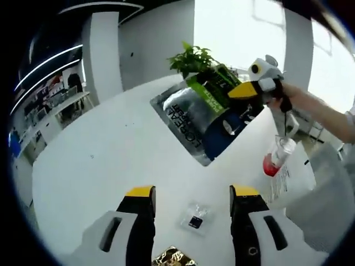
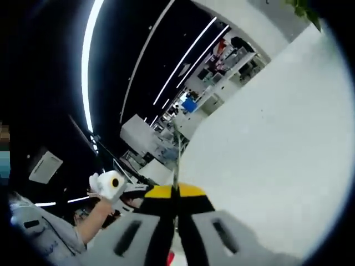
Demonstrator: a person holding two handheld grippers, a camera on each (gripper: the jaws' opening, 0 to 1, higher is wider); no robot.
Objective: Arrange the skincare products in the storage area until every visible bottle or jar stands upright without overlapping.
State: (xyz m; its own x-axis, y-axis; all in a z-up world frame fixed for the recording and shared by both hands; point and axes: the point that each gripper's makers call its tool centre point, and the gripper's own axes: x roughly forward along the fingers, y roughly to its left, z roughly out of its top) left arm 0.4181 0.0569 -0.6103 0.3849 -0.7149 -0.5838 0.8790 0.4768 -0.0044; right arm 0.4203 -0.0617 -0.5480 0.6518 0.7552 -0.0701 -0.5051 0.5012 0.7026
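My right gripper (image 1: 237, 93) comes in from the right, held in a person's hand, and is shut on the top corner of a flat silver, blue and green L'Oreal pouch (image 1: 202, 116) that hangs lifted above the white table (image 1: 105, 149). In the right gripper view the jaws (image 2: 175, 192) are closed on the pouch's thin edge (image 2: 176, 158). A clear bottle with a red base (image 1: 275, 158) stands on the table to the right. My left gripper (image 1: 192, 193) is open low over the table, above a small clear packet with a dark square (image 1: 195, 220).
A green plant (image 1: 192, 58) stands at the table's far edge behind the pouch. A gold foil item (image 1: 173, 257) lies at the bottom between my left jaws. A white printed sheet (image 1: 285, 185) lies by the bottle. The person's arm (image 1: 327, 116) reaches in from the right.
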